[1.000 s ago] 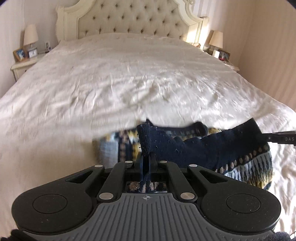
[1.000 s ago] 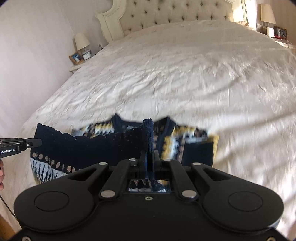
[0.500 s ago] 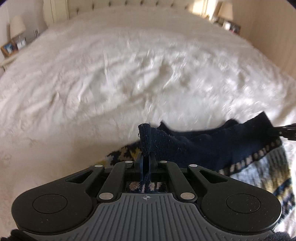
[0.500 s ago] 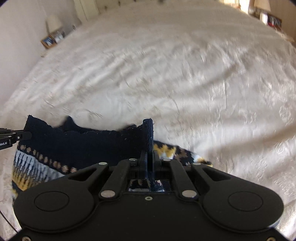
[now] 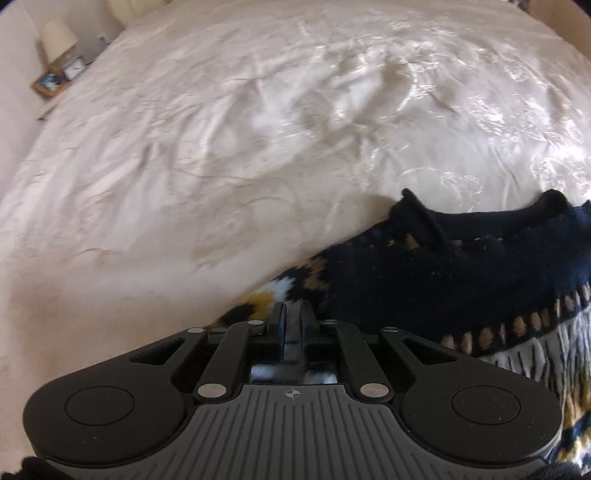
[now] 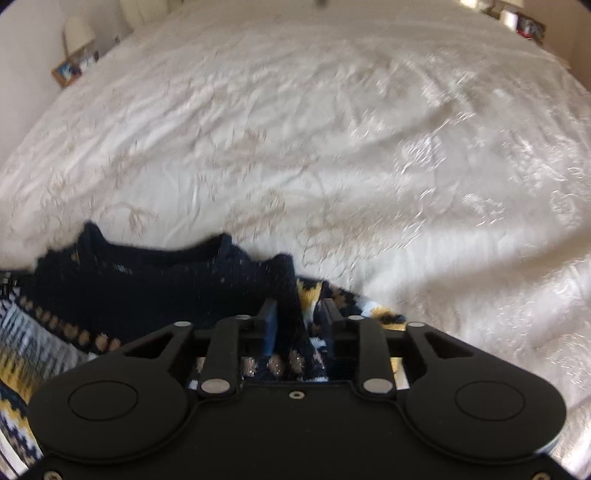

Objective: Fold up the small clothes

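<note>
A small navy knitted sweater [image 5: 436, 273] with white, yellow and tan patterns lies folded on the white bedspread [image 5: 221, 147], low and right in the left wrist view. It also shows low and left in the right wrist view [image 6: 140, 291]. My left gripper [image 5: 293, 314] is slightly open and empty at the sweater's left edge. My right gripper [image 6: 299, 314] is open, and the sweater's navy hem lies loose between its jaws.
The wide bedspread [image 6: 332, 147] stretches ahead. A nightstand with a lamp [image 5: 57, 35] and a picture frame [image 5: 50, 83] stands at the far left, also in the right wrist view [image 6: 77, 31].
Both grippers carried the navy hem forward over the sweater and down to the bed, then opened and let it go. The cameras now tilt down at the bed.
</note>
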Available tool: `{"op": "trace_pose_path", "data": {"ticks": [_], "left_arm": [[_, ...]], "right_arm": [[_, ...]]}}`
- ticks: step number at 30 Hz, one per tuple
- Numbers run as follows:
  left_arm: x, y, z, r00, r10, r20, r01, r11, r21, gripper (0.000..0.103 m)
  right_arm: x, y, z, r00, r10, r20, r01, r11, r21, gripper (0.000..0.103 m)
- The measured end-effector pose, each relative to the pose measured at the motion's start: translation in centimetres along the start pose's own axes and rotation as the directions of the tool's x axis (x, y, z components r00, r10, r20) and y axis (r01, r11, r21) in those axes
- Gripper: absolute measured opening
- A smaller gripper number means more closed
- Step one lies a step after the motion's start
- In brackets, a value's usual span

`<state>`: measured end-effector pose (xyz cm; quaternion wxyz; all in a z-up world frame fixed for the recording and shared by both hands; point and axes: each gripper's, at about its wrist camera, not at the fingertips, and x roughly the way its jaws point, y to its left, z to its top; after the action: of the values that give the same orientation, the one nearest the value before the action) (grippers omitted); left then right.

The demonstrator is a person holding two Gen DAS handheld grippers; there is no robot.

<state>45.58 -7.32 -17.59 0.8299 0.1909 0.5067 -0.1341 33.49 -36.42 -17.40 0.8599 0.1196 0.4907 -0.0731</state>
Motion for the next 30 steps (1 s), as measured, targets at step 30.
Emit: {"op": "trace_pose_path", "data": {"ticks": [30], "left_arm": [[-13.3,-7.2,-13.9,0.983,-0.184,-0.019,0.184,0.983,-0.008,0.02]], "right_arm": [[-13.6,0.8,-15.5,0.999,0.014,-0.047,-0.001,0.964,0.267,0.072]]}}
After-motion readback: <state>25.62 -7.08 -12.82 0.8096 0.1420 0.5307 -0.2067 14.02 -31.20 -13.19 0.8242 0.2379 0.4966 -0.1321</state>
